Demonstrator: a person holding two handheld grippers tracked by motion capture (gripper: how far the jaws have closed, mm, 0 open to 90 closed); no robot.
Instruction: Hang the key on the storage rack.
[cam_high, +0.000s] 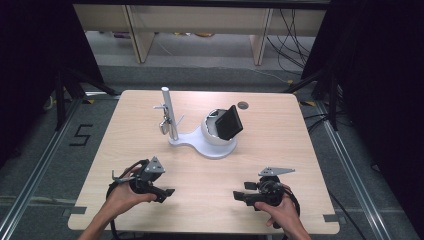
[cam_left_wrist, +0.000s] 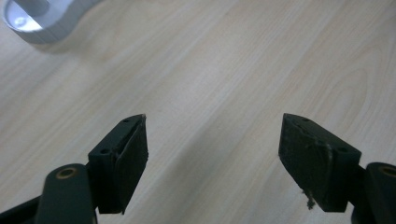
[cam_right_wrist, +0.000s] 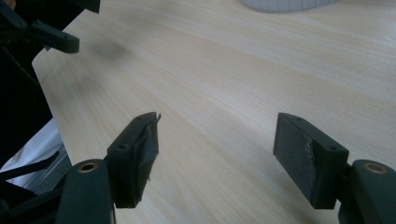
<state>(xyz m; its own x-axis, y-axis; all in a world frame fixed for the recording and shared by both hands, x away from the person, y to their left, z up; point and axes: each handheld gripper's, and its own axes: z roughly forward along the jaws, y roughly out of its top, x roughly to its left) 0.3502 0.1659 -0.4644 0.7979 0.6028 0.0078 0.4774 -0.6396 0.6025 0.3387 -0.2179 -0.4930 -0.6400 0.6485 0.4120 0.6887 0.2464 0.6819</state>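
Observation:
A white stand (cam_high: 192, 141) sits at the middle of the wooden table (cam_high: 285, 150). Its upright post (cam_high: 169, 111) carries a small metal piece (cam_high: 163, 125) on a hook. Its round cup (cam_high: 211, 132) holds a black flat device (cam_high: 230, 121), which leans to the right. My left gripper (cam_high: 166, 195) hovers near the table's front left, pointing right, and its jaws (cam_left_wrist: 212, 140) stand open over bare wood. My right gripper (cam_high: 243, 191) is at the front right, pointing left, and its jaws (cam_right_wrist: 215, 140) are open with nothing between them. The two grippers face each other, apart.
The stand's white base (cam_left_wrist: 28, 23) shows at the top left of the left gripper view and at the top edge (cam_right_wrist: 285, 3) of the right gripper view. A small dark round cap (cam_high: 243, 105) sits in the tabletop at the back. Dark floor rails flank the table.

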